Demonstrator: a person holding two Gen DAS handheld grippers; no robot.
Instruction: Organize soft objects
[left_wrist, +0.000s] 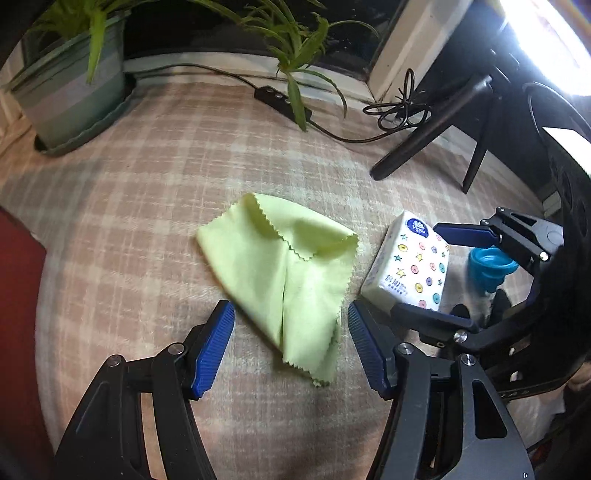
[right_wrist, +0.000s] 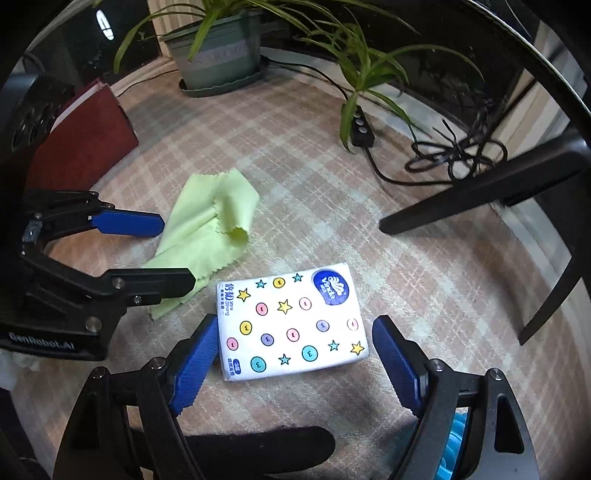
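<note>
Green cloth (left_wrist: 284, 273) between open left gripper (left_wrist: 291, 343), tissue pack (left_wrist: 410, 266) beside

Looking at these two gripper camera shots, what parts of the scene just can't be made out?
- Blue object, left wrist view: mostly hidden behind the right gripper; what it is cannot be told.
- Green cloth, right wrist view: its near corner is covered by a finger of the left gripper.
- Small print on the tissue pack: too small to read.
- Red object, left wrist view: cut off by the frame edge.
</note>
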